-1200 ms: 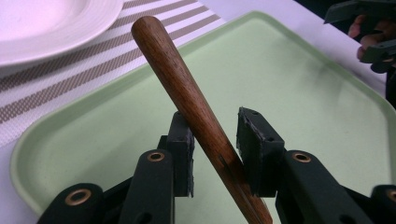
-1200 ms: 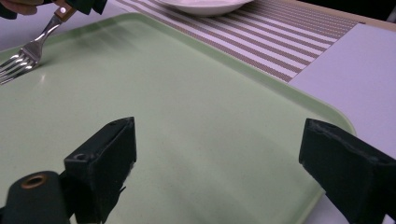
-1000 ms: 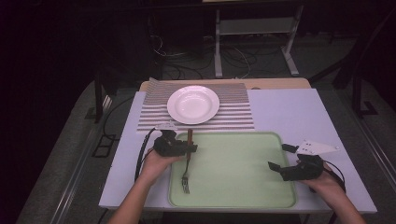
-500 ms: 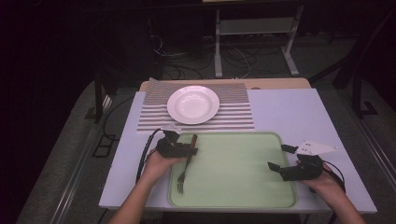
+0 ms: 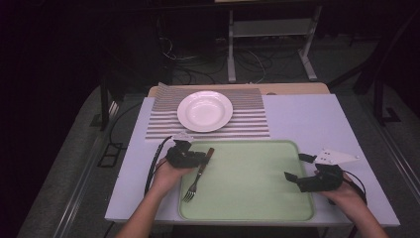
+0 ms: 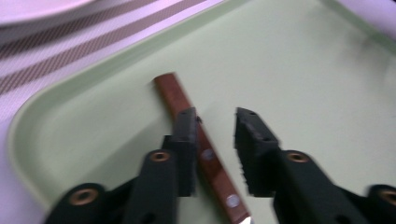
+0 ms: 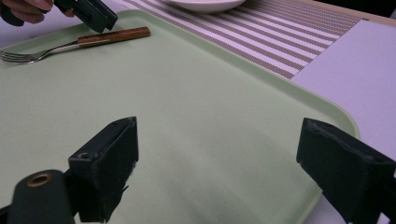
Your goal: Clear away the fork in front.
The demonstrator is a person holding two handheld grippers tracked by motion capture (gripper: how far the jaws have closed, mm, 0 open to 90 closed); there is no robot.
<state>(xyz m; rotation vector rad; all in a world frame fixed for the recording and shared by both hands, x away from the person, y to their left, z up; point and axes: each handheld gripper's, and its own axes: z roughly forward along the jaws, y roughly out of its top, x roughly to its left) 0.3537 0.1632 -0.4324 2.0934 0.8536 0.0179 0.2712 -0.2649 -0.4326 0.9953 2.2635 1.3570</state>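
a fork (image 5: 197, 174) with a brown wooden handle is laid on the left part of a pale green tray (image 5: 257, 198), handle toward the far rim and tines toward the person. the left gripper (image 5: 202, 157) is held low over the handle; in the left gripper view its jaws have just been closing, with a gap left between them, one jaw lying over the handle (image 6: 205, 154) and the other off to its side, so no clamp on the wood is seen. the right gripper (image 5: 296, 168) is held over the tray's right edge, well apart from the fork, its jaws spread wide with nothing between them. beyond the tray's far rim a white plate (image 5: 204, 110) is set on a striped placemat (image 5: 250, 121). nothing is seen lying between the fork and the left gripper. tray and placemat are carried by a pale lavender table (image 5: 307, 116). behind it a dark room is seen, with cables (image 5: 247, 59) on the floor and a metal stand (image 5: 270, 29).
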